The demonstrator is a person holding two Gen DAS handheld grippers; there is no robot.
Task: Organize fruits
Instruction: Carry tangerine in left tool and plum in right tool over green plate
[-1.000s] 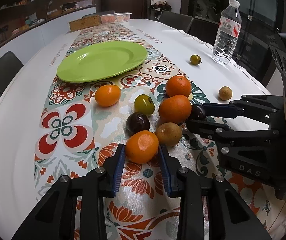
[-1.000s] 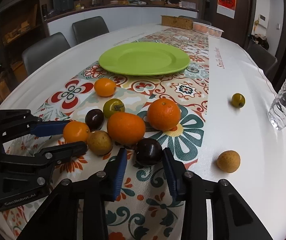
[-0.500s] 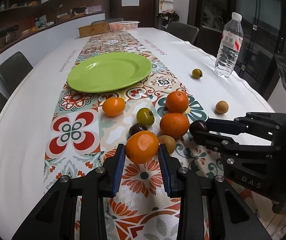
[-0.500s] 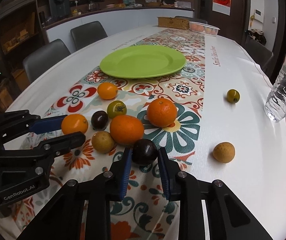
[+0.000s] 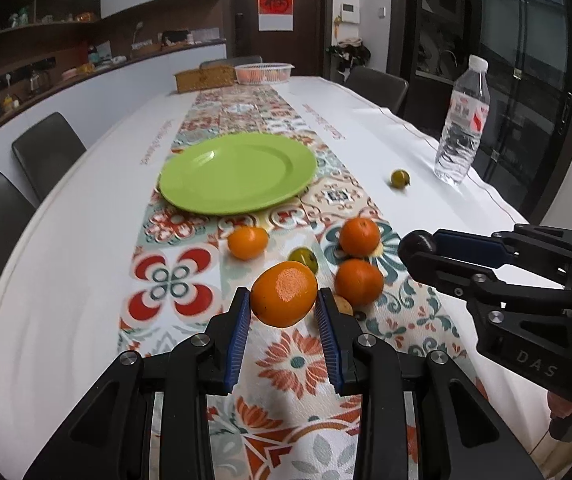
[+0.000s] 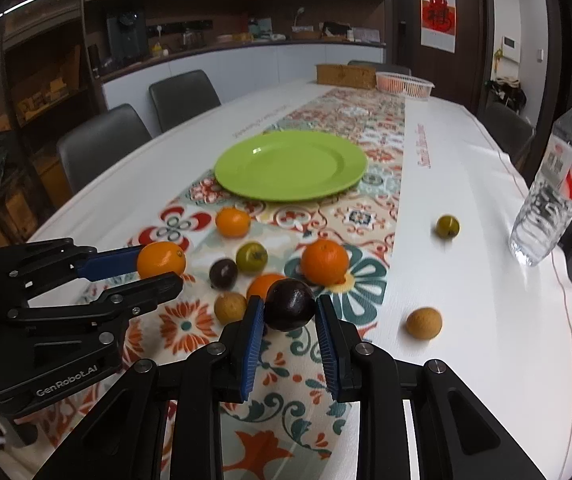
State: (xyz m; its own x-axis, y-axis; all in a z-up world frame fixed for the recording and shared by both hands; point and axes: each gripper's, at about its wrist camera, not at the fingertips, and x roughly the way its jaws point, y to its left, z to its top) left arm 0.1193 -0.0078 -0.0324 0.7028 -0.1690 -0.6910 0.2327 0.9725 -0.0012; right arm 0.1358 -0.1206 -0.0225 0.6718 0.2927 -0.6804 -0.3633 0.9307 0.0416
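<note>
My left gripper (image 5: 284, 306) is shut on an orange (image 5: 284, 294) and holds it above the patterned runner. It also shows in the right wrist view (image 6: 154, 270) with the orange (image 6: 161, 258). My right gripper (image 6: 289, 312) is shut on a dark purple fruit (image 6: 289, 304), lifted off the table. It shows in the left wrist view (image 5: 419, 250) with the fruit (image 5: 417, 243). An empty green plate (image 5: 238, 172) lies farther back, also in the right wrist view (image 6: 289, 164). Several fruits stay on the runner: oranges (image 5: 359, 236), a green fruit (image 6: 251, 256), a dark fruit (image 6: 223, 273), a brown fruit (image 6: 230, 307).
A water bottle (image 6: 553, 196) stands at the table's right edge. A small green fruit (image 6: 447, 226) and a brown fruit (image 6: 424, 322) lie on the white cloth to the right. A basket (image 5: 264, 72) and a box (image 5: 204, 79) stand at the far end. Chairs (image 5: 46, 152) line the left side.
Both grippers have closed on their fruits and lifted them off the table: the left with the orange, the right with the dark purple fruit.
</note>
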